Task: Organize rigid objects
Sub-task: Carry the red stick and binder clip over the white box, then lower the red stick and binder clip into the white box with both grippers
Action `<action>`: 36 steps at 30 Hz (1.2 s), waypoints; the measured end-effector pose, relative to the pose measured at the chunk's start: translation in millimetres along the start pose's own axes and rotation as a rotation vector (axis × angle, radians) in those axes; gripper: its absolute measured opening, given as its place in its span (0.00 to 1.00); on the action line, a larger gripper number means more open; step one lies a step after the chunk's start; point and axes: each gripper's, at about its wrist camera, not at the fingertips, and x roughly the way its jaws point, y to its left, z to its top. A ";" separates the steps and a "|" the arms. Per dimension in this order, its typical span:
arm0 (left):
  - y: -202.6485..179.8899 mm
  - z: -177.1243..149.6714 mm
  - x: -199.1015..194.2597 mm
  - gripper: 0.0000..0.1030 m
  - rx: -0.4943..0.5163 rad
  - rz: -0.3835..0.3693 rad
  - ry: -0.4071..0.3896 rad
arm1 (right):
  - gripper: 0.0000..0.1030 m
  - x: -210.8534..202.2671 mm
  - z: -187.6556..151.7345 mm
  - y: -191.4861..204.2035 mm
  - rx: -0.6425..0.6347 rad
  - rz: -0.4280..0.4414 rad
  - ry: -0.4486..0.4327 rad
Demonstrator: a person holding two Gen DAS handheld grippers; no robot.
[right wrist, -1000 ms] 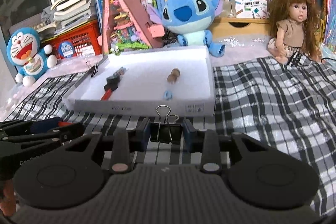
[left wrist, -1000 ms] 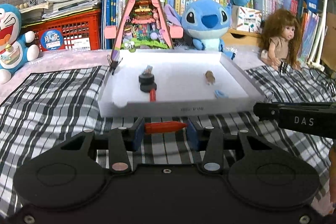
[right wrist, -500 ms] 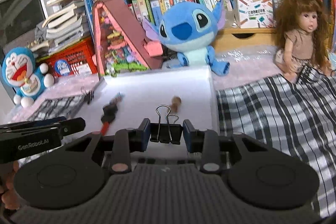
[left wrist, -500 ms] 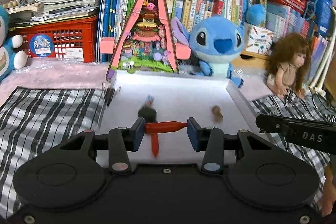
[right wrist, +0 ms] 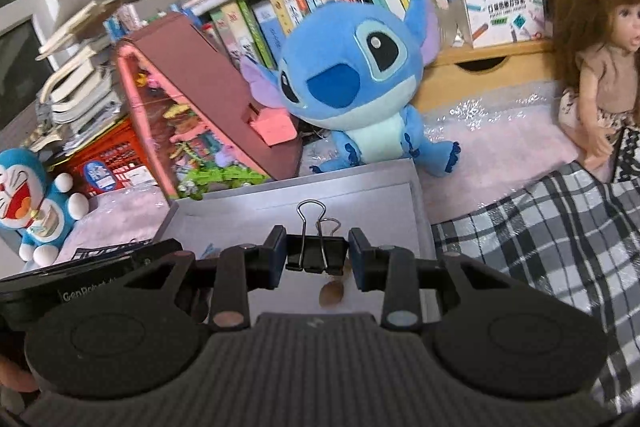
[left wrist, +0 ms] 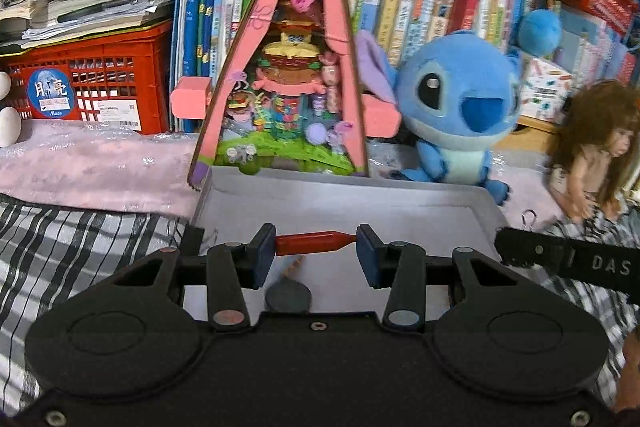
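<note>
The red crayon [left wrist: 310, 243] sits clamped end to end in the left claw [left wrist: 316, 247], the binder clip [right wrist: 316, 251] gripped in the right claw [right wrist: 317, 253] — both above the white tray [left wrist: 400, 201]. Released carelessly, either could strike the pieces lying below — or bounce out.

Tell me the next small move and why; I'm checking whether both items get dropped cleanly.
Probably lower both grippers a little, then open them: the left gripper clamps the red crayon and the right gripper the binder clip, both over the white tray.
</note>
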 end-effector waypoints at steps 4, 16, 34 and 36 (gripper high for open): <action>5.2 0.1 22.1 0.40 -0.022 0.020 0.015 | 0.37 20.3 3.1 -1.2 0.007 -0.005 0.017; 4.2 -10.0 53.2 0.40 0.008 0.058 0.021 | 0.37 64.9 3.7 -3.7 0.007 -0.055 0.036; 2.0 -16.0 67.2 0.41 0.025 0.077 0.065 | 0.38 83.5 -7.8 -1.1 -0.014 -0.079 0.067; 2.0 -15.9 68.2 0.41 0.025 0.080 0.066 | 0.38 83.6 -8.1 -1.0 -0.014 -0.078 0.066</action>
